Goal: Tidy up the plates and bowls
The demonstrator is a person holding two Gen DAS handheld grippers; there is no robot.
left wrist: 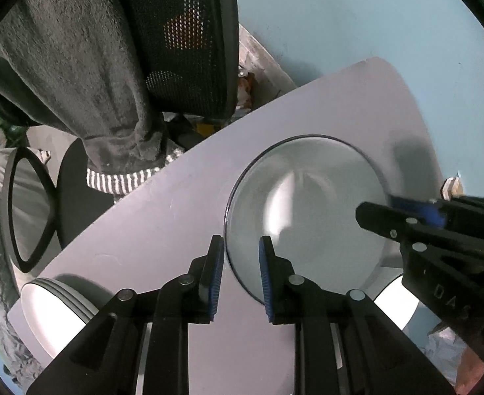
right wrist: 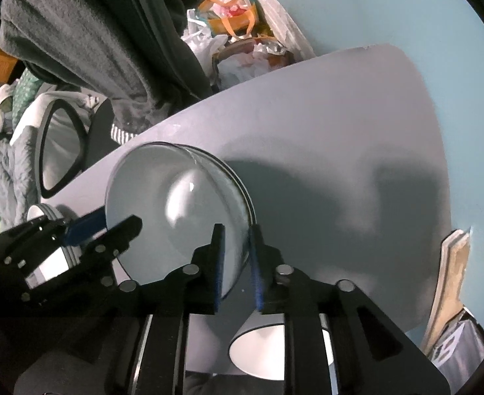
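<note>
the clear glass bowl sits on the pale bench between the two tools. the left hand-held gripper straddles the bowl's near-left rim, jaws slightly spread, one pad outside the wall and one inside, and the pads do not look pressed on the glass. the right hand-held gripper straddles the opposite rim the same way, jaws a little apart, wall in the gap, no firm pinch visible.

the likely trouble: if either tool lifts or swings sideways with the rim in the gap, a pad catches the wall and tips or drags the bowl; glass on a smooth bench probably slides readily. a loose re-pinch on the thin, slick rim could let the bowl slip.

just outside the left hand-held gripper, at its lower left, stands a stack of white plates; another white dish lies beneath the right hand-held gripper, so dropping low on either side risks a knock. the bench edge runs beyond the bowl, with a chair past it. ahead and to the right of the right hand-held gripper the bench is bare, the best room for moving.
</note>
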